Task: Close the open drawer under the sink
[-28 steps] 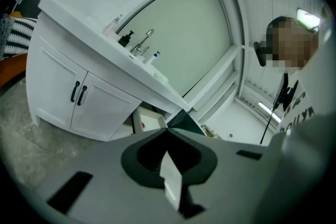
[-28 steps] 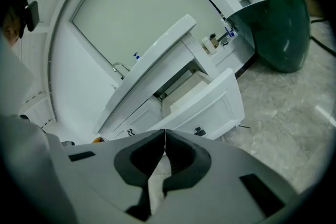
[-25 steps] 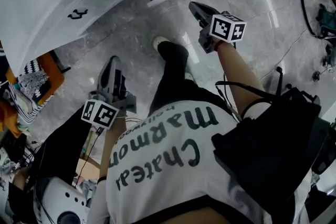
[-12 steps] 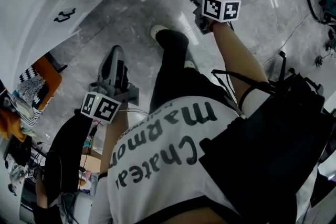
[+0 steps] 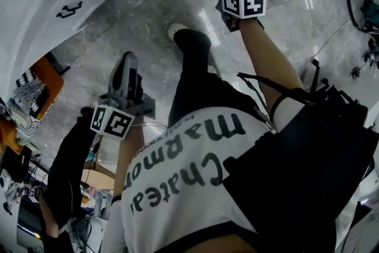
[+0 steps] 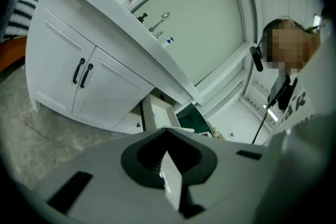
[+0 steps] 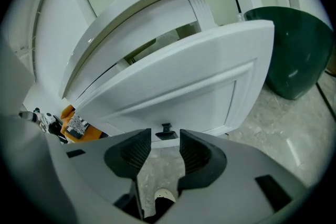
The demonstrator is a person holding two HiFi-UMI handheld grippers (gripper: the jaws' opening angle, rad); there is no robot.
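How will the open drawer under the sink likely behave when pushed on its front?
The drawer has a stiff-looking flat front, so it probably won't flex. Its glossy white face may be slippery. The small dark handle sits low and central; pushing near it should keep the drawer from skewing.

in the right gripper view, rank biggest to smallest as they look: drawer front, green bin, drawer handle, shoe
drawer front
green bin
drawer handle and shoe: look about alike, shoe partly hidden, unranked
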